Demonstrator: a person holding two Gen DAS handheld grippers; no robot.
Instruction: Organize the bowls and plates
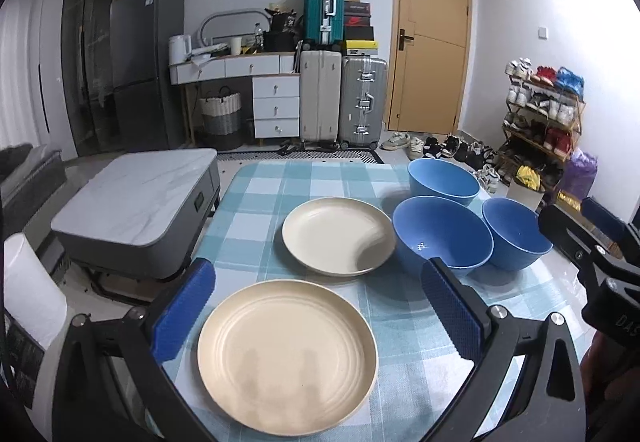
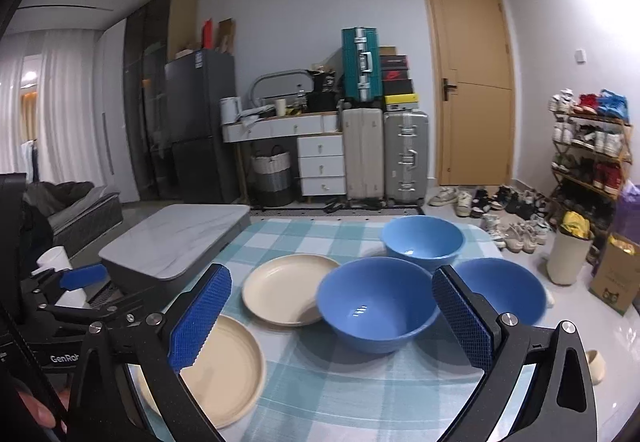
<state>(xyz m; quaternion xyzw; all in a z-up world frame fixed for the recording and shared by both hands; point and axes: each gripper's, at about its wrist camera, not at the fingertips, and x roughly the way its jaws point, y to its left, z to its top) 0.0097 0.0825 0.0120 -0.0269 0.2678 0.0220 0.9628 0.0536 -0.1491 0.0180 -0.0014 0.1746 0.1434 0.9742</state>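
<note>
Two cream plates lie on the checked tablecloth (image 1: pixel 264 181): a near plate (image 1: pixel 287 356) (image 2: pixel 228 366) and a far plate (image 1: pixel 338 236) (image 2: pixel 288 290). Three blue bowls stand to their right: a middle bowl (image 1: pixel 442 232) (image 2: pixel 378 302), a far bowl (image 1: pixel 443 181) (image 2: pixel 422 242) and a right bowl (image 1: pixel 516 238) (image 2: pixel 508 292). My left gripper (image 1: pixel 316 310) is open and empty, hovering over the near plate. My right gripper (image 2: pixel 330 316) is open and empty, in front of the middle bowl; it also shows in the left wrist view (image 1: pixel 592 238).
A grey marble-top coffee table (image 1: pixel 136 201) stands left of the table. Suitcases (image 1: pixel 344 101), a white desk with drawers (image 1: pixel 276 101) and a door (image 1: pixel 432 37) are behind. A shoe rack (image 1: pixel 544 113) and loose shoes lie at the right.
</note>
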